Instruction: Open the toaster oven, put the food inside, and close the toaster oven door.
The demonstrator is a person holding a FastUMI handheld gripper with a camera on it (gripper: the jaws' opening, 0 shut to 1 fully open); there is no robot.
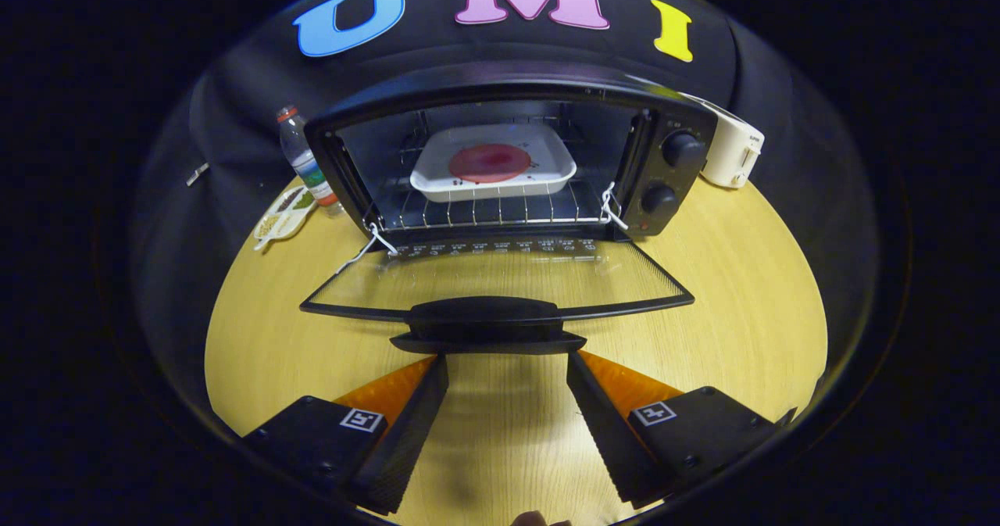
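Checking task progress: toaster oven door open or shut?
Open. The glass door lies folded down flat, handle just ahead of the open gripper; tray sits on the rack inside.

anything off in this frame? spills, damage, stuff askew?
Mostly fine. Odd bits: white cord tied at both door hinges of the toaster oven, and dark specks around the red food on the white tray. Gripper open, just short of the door handle.

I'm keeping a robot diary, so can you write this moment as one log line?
oven door: open flat | white tray with food: on rack inside | gripper: open, empty, just behind door handle | left: close door
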